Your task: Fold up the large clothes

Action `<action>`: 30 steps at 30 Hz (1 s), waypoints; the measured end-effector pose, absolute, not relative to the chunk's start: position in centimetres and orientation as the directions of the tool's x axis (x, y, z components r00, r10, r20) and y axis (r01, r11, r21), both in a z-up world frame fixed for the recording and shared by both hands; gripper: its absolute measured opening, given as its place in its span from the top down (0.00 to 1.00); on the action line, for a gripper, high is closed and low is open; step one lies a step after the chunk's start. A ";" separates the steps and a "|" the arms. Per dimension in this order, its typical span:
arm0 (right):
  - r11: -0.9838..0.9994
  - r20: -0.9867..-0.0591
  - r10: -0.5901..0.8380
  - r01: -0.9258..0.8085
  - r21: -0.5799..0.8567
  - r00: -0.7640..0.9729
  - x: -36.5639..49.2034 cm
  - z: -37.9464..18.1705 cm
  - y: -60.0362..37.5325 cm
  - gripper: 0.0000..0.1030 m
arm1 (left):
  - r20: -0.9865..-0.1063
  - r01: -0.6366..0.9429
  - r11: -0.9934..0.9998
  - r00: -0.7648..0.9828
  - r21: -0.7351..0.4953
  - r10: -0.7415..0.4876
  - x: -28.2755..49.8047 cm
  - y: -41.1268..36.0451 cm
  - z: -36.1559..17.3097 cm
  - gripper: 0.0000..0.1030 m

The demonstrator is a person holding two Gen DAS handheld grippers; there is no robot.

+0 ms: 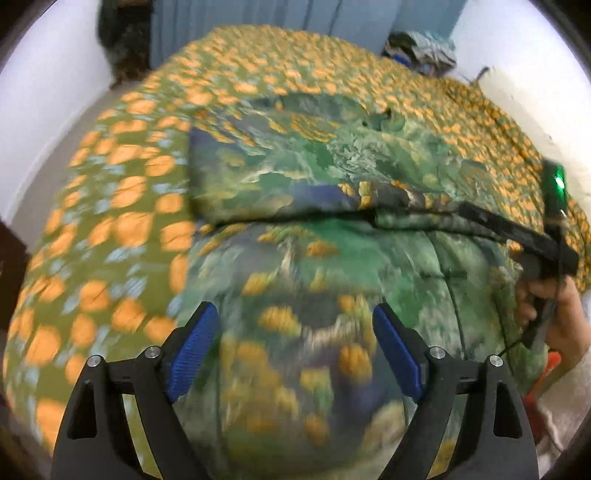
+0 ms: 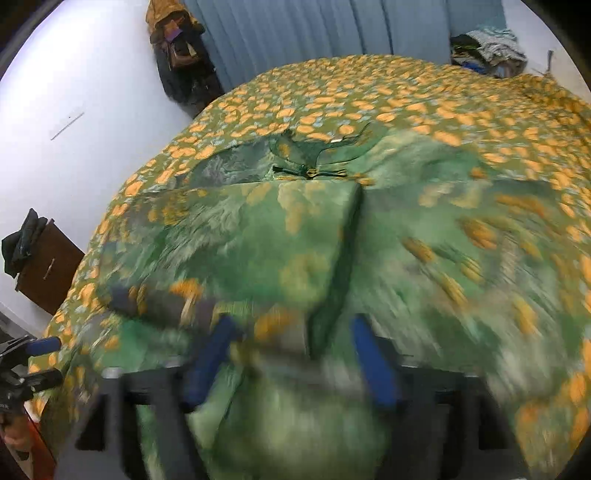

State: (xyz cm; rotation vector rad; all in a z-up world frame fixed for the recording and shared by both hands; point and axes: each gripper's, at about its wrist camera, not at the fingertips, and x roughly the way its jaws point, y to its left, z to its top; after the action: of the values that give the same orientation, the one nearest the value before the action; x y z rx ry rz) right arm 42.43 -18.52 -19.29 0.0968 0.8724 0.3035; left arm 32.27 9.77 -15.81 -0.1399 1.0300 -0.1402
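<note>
A home bedroom — patterned bedspread [image 2: 369,92], blue curtain [image 2: 314,26], wooden cabinet [image 2: 48,269].

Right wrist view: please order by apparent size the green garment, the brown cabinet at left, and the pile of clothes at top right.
1. green garment, by far the largest.
2. brown cabinet and pile of clothes look alike; both are far away, so I do not rank them.

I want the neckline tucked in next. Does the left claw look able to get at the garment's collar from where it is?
Probably yes. The left claw is open above the green printed garment, and the collar lies uncovered at the far end. Only a raised fold lies between, which it would have to pass over.
</note>
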 end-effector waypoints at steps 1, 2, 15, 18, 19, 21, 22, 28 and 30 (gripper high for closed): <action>0.955 -0.734 0.294 -0.228 0.192 0.612 41.1 -18.8 -18.9 0.25 | -0.834 0.033 0.982 0.523 -0.187 -0.176 31.0 9.9 -15.3 0.15; 0.958 -0.731 0.281 -0.231 0.171 0.621 39.5 -18.4 -19.4 0.25 | -0.826 0.023 0.981 0.536 -0.195 -0.177 30.0 9.9 -15.0 0.15; 0.992 -0.656 0.099 -0.125 0.007 0.748 26.6 -15.6 -24.6 0.25 | -0.822 0.026 0.995 0.563 -0.093 -0.091 25.4 8.0 -15.2 0.11; 0.993 -0.644 0.089 -0.122 -0.006 0.760 26.5 -15.0 -24.7 0.25 | -0.815 0.063 0.997 0.575 -0.051 -0.079 25.1 7.0 -14.7 0.11; 0.992 -0.642 0.090 -0.123 -0.007 0.762 26.5 -14.9 -24.7 0.25 | -0.812 0.072 0.997 0.579 -0.038 -0.073 25.0 6.9 -14.5 0.11; 0.993 -0.638 0.089 -0.121 -0.007 0.765 26.6 -14.3 -24.8 0.25 | -0.807 0.071 0.997 0.587 -0.033 -0.069 24.8 7.2 -13.9 0.11; 0.993 -0.636 0.090 -0.121 -0.006 0.767 26.2 -14.2 -24.9 0.25 | -0.804 0.064 0.997 0.591 -0.037 -0.068 24.8 7.8 -13.6 0.11; 0.996 -0.676 0.002 -0.065 -0.068 0.737 24.6 -14.3 -28.4 0.25 | -0.813 -0.098 0.989 0.582 -0.108 -0.031 25.2 14.5 -14.5 0.07; 0.997 -0.730 -0.031 -0.028 -0.069 0.683 23.9 -15.6 -31.1 0.25 | -0.832 -0.137 0.980 0.553 -0.145 -0.046 25.4 16.1 -15.8 0.07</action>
State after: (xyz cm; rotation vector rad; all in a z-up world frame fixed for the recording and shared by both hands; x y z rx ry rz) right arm 23.86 -31.06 -15.62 -0.0762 0.8197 -0.0020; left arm 25.45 16.11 -15.77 -0.2022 0.9856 0.0538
